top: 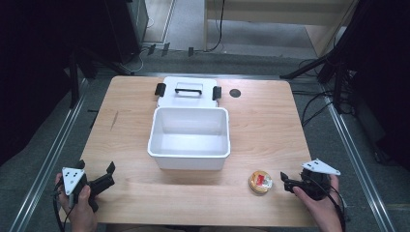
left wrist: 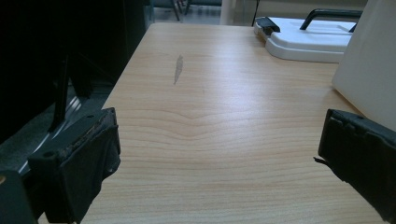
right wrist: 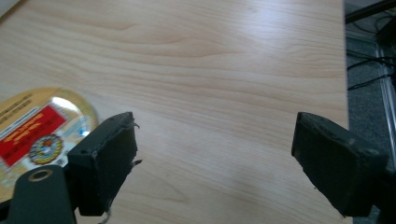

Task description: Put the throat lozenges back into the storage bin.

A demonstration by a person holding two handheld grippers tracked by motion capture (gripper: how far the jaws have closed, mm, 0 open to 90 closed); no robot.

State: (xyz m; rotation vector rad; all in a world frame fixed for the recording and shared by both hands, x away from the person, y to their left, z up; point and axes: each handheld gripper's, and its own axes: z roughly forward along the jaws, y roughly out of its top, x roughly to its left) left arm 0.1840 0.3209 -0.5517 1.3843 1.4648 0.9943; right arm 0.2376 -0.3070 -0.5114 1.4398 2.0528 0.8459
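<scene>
A round yellow tin (top: 260,182) with a red label lies flat near the table's front right; in the right gripper view the tin (right wrist: 32,128) sits just left of the left jaw. My right gripper (top: 286,182) rests a little to the right of it and points toward it. Its jaws (right wrist: 215,154) stand open over bare wood, with nothing between them. At the front left corner a hand holds my left gripper (top: 96,166), which is also open (left wrist: 219,154) and empty. It faces the white bin (top: 189,137).
The open white bin stands mid-table, and its wall (left wrist: 371,60) shows at the right of the left gripper view. Its lid (top: 188,92) with black handle and clasps lies flat behind it. A small dark hole (top: 235,93) sits at the back right. Cables and rails flank the table.
</scene>
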